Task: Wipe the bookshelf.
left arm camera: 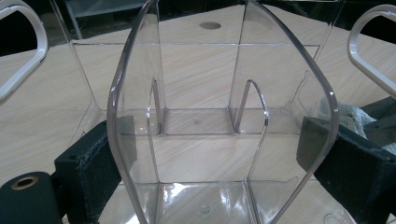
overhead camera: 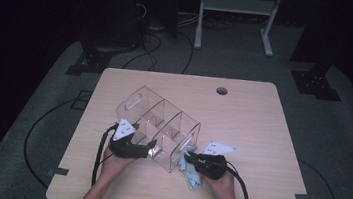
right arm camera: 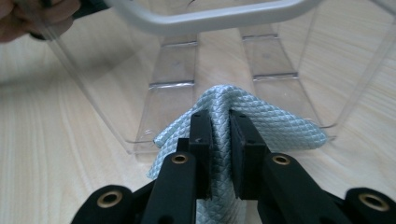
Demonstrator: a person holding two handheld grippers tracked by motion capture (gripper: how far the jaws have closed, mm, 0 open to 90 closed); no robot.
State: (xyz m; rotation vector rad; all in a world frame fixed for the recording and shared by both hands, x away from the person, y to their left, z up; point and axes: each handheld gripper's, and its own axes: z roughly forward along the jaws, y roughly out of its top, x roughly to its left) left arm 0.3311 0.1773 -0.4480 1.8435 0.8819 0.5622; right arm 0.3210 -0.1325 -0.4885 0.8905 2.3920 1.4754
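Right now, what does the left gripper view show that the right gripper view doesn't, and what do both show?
Left gripper view: its black jaws clamp the clear plastic divided organizer by its curved wall, with white handle loops at both edges and the round hole in the wooden table.

Right gripper view: the right gripper pinches a pale blue woven cloth; a hand sits top left.

Both: organizer, tabletop and cloth.

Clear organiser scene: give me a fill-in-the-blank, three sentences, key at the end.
1. The right gripper is shut on a light blue ____.
2. The left gripper has its jaws on either side of the clear organiser's end ____.
3. The organiser sits on a wooden ____.

Missing words: cloth; wall; table
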